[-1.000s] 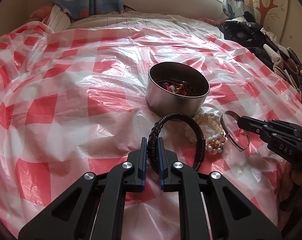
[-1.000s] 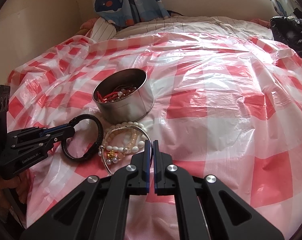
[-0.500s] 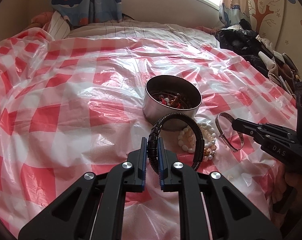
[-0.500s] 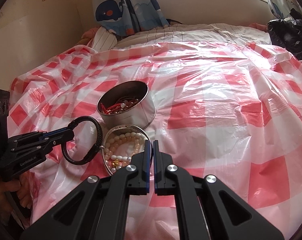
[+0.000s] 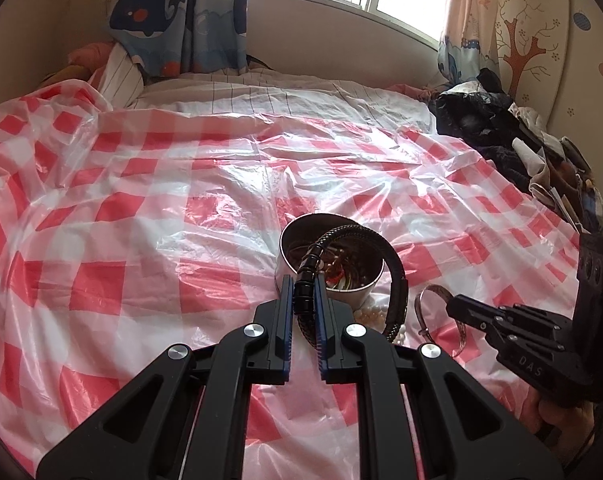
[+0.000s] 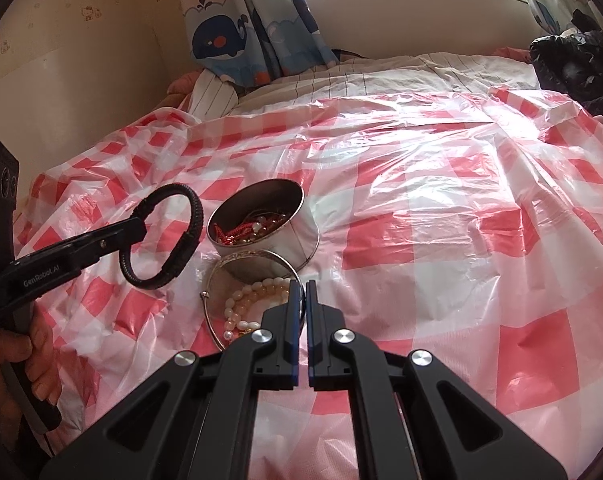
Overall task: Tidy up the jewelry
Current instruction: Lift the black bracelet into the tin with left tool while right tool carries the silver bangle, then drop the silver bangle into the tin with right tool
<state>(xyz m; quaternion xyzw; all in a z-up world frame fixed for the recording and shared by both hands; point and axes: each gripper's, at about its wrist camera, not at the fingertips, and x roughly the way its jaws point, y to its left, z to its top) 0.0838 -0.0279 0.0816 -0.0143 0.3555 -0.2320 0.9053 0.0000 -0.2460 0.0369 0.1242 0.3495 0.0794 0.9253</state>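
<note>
Left wrist view: black braided bracelet (image 5: pixel 397 280), light and fairly stiff, is pinched at its clasp by left gripper (image 5: pixel 304 312); right gripper (image 6: pixel 302 312) seems shut, perhaps on silver bangle (image 6: pixel 211 304).

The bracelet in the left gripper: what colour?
Black bracelet, clearest in the right wrist view.

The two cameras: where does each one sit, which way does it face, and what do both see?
Left wrist: sits behind the left gripper, facing along it over the checked sheet to the window; its jaws clamp the black bracelet before the tin; the right gripper enters from the right.
Right wrist: sits behind the right gripper, jaws shut on the silver bangle; the left gripper and hand show at left.
Shared: tin, black bracelet, bangle, pearl bracelets, sheet, whale curtain.
</note>
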